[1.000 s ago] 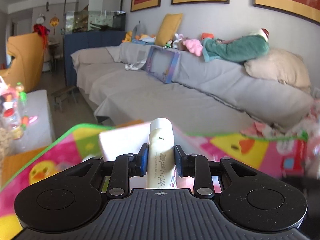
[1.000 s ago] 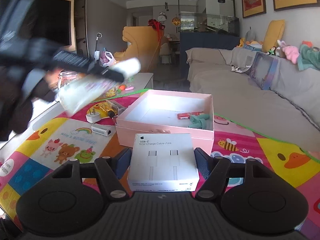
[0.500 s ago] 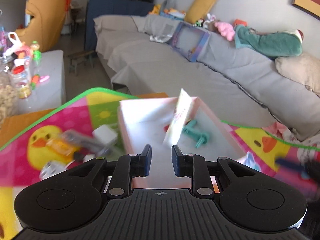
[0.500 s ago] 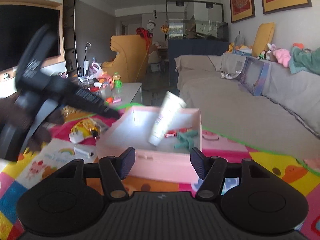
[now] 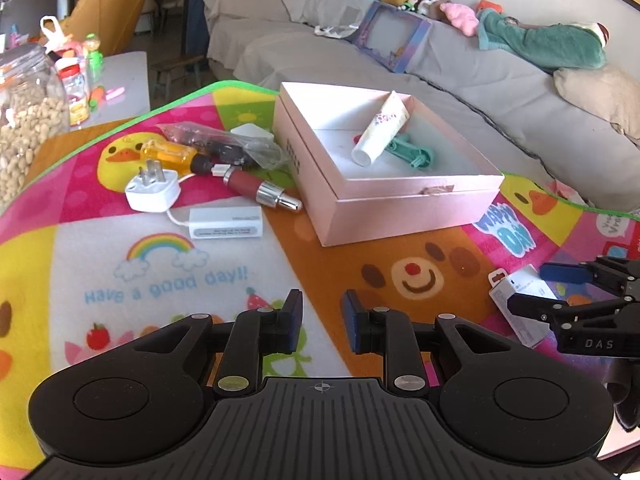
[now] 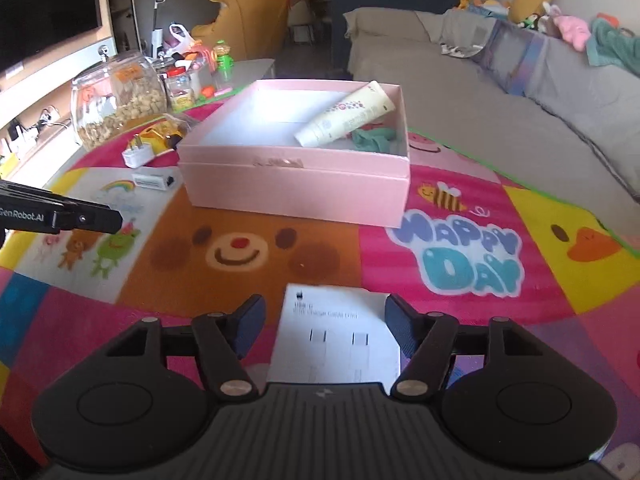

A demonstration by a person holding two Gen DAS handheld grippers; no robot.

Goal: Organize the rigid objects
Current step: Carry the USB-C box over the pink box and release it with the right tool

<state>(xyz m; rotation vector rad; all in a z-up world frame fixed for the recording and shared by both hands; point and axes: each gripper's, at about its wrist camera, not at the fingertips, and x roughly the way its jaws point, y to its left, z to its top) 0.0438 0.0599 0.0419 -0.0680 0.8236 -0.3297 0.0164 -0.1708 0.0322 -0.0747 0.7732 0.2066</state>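
A pink box (image 5: pixel 400 208) (image 6: pixel 296 188) sits on the colourful play mat. Inside it a white tube (image 5: pixel 380 130) (image 6: pixel 344 120) leans on a teal toy (image 5: pixel 412 150) (image 6: pixel 374 138). My left gripper (image 5: pixel 321 322) is open and empty, low over the mat in front of the box. My right gripper (image 6: pixel 322 326) is open around a white cable box (image 6: pixel 334 344) (image 5: pixel 520 300) that lies flat on the mat between its fingers.
Left of the pink box lie a white plug (image 5: pixel 154 190), a white adapter (image 5: pixel 226 222), a red pen-like item (image 5: pixel 260 188), a yellow-handled tool (image 5: pixel 172 154) and a plastic bag (image 5: pixel 224 144). A glass jar (image 6: pixel 116 100) and bottles stand at far left. A grey sofa (image 5: pixel 460 76) runs behind.
My left gripper let go of the white tube, which dropped into the pink box, then pulled back and down. My right gripper lowered the white cable box to the mat and opened.
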